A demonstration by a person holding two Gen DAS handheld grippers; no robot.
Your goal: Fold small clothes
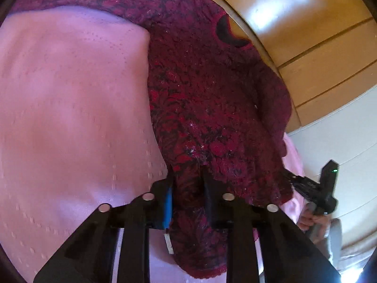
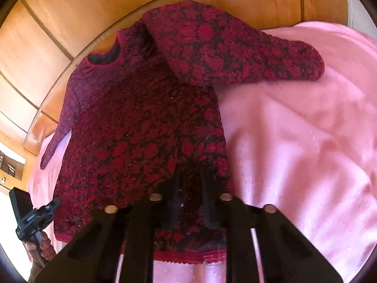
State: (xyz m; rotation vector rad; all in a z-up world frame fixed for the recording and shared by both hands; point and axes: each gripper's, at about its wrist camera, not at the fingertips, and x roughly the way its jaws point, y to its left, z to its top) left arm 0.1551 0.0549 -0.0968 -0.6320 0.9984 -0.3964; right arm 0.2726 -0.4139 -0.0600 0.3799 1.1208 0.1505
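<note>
A dark red and black flower-patterned sweater [image 1: 207, 108] lies on a pink bedspread [image 1: 70, 118], its neck opening toward the wooden headboard. My left gripper [image 1: 188, 174] is shut on the sweater's bottom hem, and the cloth bunches between the fingers. In the right wrist view the sweater [image 2: 141, 122] lies flat with one sleeve [image 2: 235, 54] spread to the right and the other [image 2: 56, 141] down the left. My right gripper [image 2: 189, 176] is shut on the hem near the sweater's lower right corner. Each gripper shows in the other's view, the right one [image 1: 313, 188] and the left one [image 2: 33, 217].
The pink bedspread [image 2: 294, 141] covers the bed to the right of the sweater. A wooden headboard [image 2: 70, 23] runs behind the sweater. A light wall [image 1: 341, 141] is on the right in the left wrist view.
</note>
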